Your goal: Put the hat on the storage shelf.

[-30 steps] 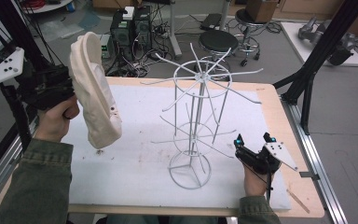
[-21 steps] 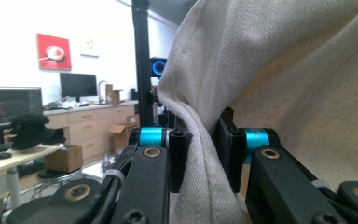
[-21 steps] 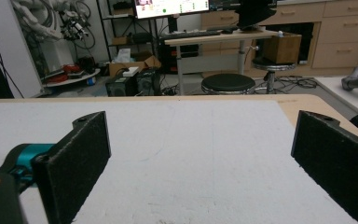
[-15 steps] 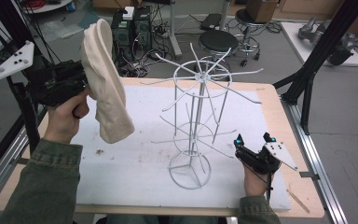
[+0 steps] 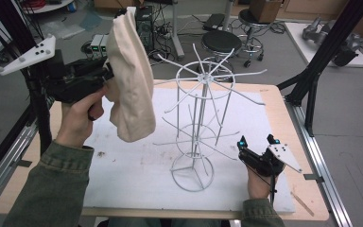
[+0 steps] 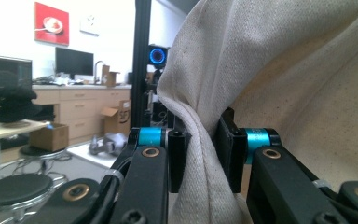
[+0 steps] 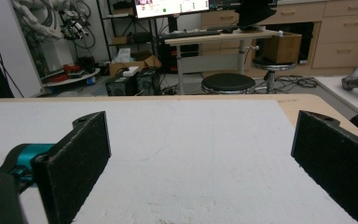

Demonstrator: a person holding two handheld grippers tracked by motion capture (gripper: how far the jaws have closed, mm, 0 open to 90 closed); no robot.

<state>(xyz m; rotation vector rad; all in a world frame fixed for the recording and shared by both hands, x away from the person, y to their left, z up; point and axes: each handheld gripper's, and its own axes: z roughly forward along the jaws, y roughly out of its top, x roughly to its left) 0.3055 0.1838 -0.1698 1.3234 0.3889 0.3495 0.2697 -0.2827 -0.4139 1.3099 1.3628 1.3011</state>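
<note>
1. Cloth is pinched by the left tongs [image 5: 108,78]: a cream cloth bag [image 5: 128,80] is held up in the air at the left of the scene, over the left part of the desk [image 5: 283,101].
2. In the left gripper view, a fold of the cream cloth bag [image 6: 205,154] is seen squeezed between the two black pads of the left tongs [image 6: 204,156], with the rest of the fabric bulging above and to the right of them.
3. The bag is seen hanging from the grip, its lower end clear of the white mat [image 5: 137,165] that covers the desk.
4. The left hand [image 5: 78,118] is wrapped around the black body of its gripper, and a grey three-cornered plate [image 5: 28,56] is carried above it.
5. A white wire rack [image 5: 201,113] with spokes at several levels is stood upright near the middle of the mat, just to the right of the bag; no contact between the two can be made out.
6. The right tongs [image 5: 256,140] are held low at the near right of the desk, beside the round base of the rack.
7. In the right gripper view, the right tongs [image 7: 200,149] are seen spread wide, with nothing between the pads and the bare mat [image 7: 191,140] beyond them.
8. A black stool [image 5: 222,42] is seen on the floor beyond the far edge of the desk.
</note>
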